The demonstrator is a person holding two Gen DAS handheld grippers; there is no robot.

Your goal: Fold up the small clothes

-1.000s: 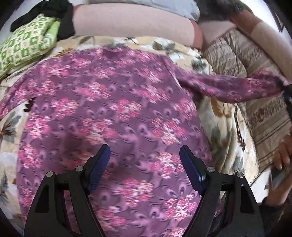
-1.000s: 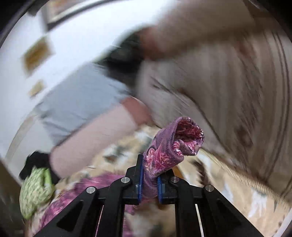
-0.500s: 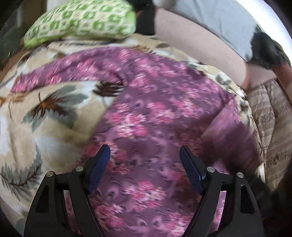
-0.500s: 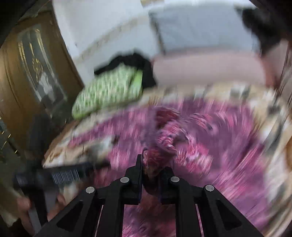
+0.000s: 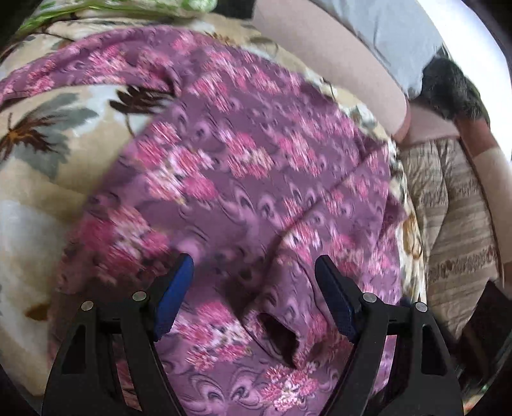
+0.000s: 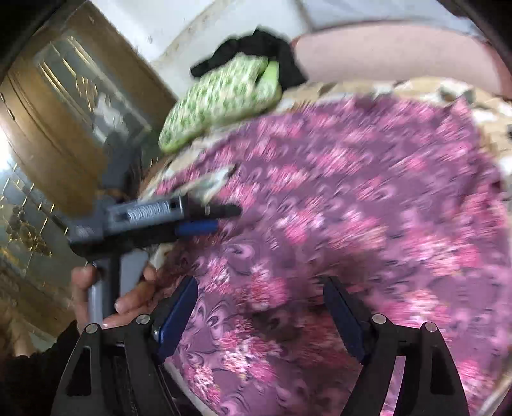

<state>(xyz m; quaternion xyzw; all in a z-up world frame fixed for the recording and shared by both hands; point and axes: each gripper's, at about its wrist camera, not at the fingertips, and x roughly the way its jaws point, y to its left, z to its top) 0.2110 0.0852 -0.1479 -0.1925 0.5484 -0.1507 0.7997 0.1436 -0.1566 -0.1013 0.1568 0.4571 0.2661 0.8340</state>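
A purple top with pink flowers (image 5: 243, 179) lies spread on a leaf-print blanket (image 5: 41, 153). One sleeve is folded in over the body, and its cuff opening (image 5: 278, 336) lies between my left fingers. The other sleeve (image 5: 64, 73) stretches out to the far left. My left gripper (image 5: 254, 275) is open and empty just above the cloth. My right gripper (image 6: 259, 297) is open and empty above the same top (image 6: 352, 198). The left gripper shows in the right wrist view (image 6: 204, 219), at the left over the top's edge.
A green patterned cloth (image 6: 220, 96) with a black garment (image 6: 252, 48) lies at the far end of the blanket. A pale pink bolster (image 5: 323, 60) and a grey pillow (image 5: 393, 28) line the far side. A striped beige quilt (image 5: 454, 204) lies at the right. A wooden cabinet (image 6: 60, 105) stands left.
My right gripper carried the sleeve in over the body, opened and let it go. The sleeve now lies folded on the top. My left gripper stayed open and shifted over the cloth.
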